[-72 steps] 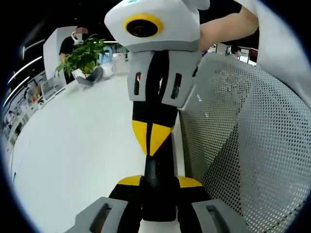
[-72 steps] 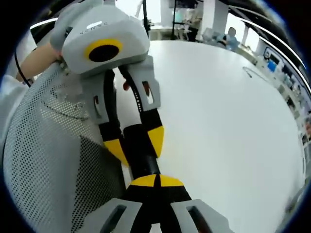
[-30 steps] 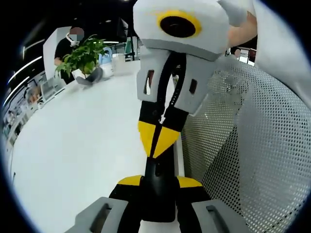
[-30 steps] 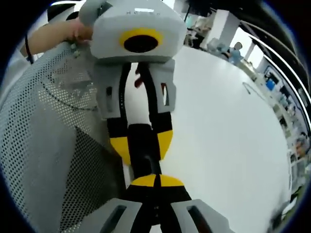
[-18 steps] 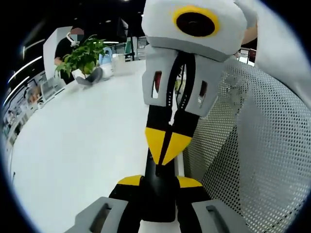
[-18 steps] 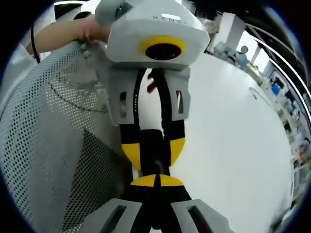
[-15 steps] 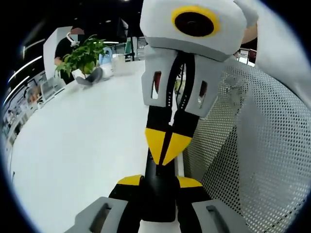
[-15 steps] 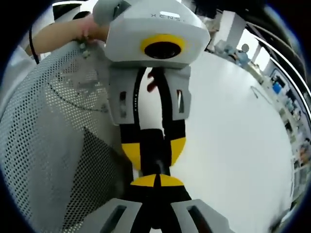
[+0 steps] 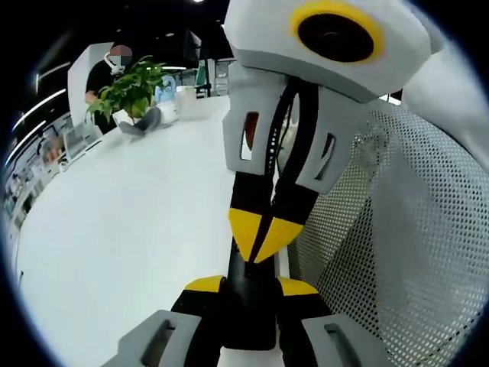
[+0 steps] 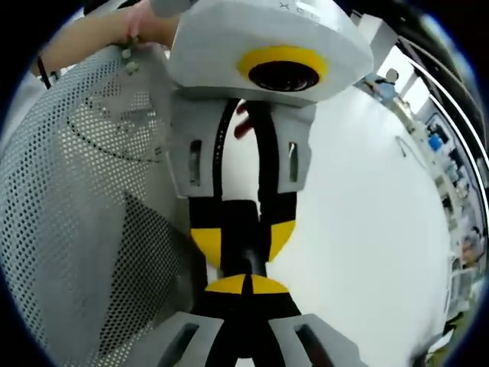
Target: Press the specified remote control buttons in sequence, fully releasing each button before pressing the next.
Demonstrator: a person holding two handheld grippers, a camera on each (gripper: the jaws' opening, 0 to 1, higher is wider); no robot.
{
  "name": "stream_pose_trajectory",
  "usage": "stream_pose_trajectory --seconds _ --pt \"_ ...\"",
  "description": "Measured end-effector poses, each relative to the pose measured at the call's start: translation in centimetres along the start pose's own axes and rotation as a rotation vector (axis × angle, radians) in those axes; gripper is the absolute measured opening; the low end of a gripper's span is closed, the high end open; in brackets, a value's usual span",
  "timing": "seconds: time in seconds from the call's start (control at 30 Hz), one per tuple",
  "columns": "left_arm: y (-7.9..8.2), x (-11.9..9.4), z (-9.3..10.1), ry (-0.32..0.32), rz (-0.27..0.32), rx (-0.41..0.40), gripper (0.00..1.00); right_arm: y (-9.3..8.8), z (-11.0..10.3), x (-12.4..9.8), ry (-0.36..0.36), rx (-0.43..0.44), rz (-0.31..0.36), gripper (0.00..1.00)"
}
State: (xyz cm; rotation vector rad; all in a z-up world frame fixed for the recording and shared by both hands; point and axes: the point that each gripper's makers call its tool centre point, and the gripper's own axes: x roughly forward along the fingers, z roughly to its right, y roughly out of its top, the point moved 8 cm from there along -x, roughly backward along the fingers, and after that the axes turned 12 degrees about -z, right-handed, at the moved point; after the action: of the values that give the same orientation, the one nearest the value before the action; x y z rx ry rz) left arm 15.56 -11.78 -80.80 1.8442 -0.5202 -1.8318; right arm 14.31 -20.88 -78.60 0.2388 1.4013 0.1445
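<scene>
Remote (image 9: 248, 325): black, slim, matte bar, held up off the surface, just beside the mesh panel. Left gripper (image 9: 250, 287) has its fingers clamped on the remote's two sides. Finger pads yellow on black arms, grey plastic housing below.

Right gripper (image 9: 260, 235) comes down from the top of the left gripper view. White, rounded shell, grey slotted brackets, black arms narrowing to a yellow wedge. Its fingers are pressed together with no gap, and the wedge tip sits on the remote's upper face. Buttons hidden under the tip; cannot tell which one it meets.

Right gripper view shows the same contact from the other side: the yellow closed tip at the bottom, the remote running up from it between the left gripper's yellow pads. A small red shape (image 10: 243, 126) shows through the gap in the left gripper's frame, possibly a part of that gripper; too blurred to say.

Mesh panel (image 9: 397, 229): white, perforated with fine round holes, curved, semi-glossy. It stands right of the remote in the left gripper view and blocks what lies behind it. A bare forearm (image 10: 92, 38) reaches over its top edge.

Surface (image 9: 122, 222): broad, white, smooth, rounded outline. At its far edge a leafy green plant (image 9: 131, 86) in a grey pot, with small pale objects beside it. A person (image 9: 111, 65) in dark clothing stands behind the plant. In the right gripper view, a thin dark line (image 10: 409, 147) lies near the surface's far side.
</scene>
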Motion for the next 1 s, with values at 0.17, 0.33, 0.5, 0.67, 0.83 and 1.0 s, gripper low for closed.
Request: stream_pose_trajectory --seconds 0.17,0.33,0.5,0.67,0.83,1.0 --pt "-0.1 0.0 0.0 -0.001 0.007 0.000 0.25 -0.7 0.0 -0.1 0.010 0.036 0.071 0.00" --pt "-0.1 0.0 0.0 -0.001 0.007 0.001 0.25 0.2 0.0 -0.1 0.004 0.019 0.078 0.00" --pt "-0.1 0.1 -0.1 -0.001 0.009 -0.001 0.25 0.3 0.2 0.2 0.018 0.021 0.044 0.00" --pt "-0.1 0.1 -0.1 -0.004 0.016 -0.003 0.25 0.4 0.2 0.3 0.015 0.034 0.028 0.00" --pt "-0.1 0.1 -0.1 -0.004 0.015 -0.002 0.25 0.7 0.4 0.3 0.029 0.060 -0.009 0.00" --pt "-0.2 0.1 -0.1 -0.007 0.019 -0.008 0.25 0.9 0.3 0.4 0.013 0.053 -0.036 0.00"
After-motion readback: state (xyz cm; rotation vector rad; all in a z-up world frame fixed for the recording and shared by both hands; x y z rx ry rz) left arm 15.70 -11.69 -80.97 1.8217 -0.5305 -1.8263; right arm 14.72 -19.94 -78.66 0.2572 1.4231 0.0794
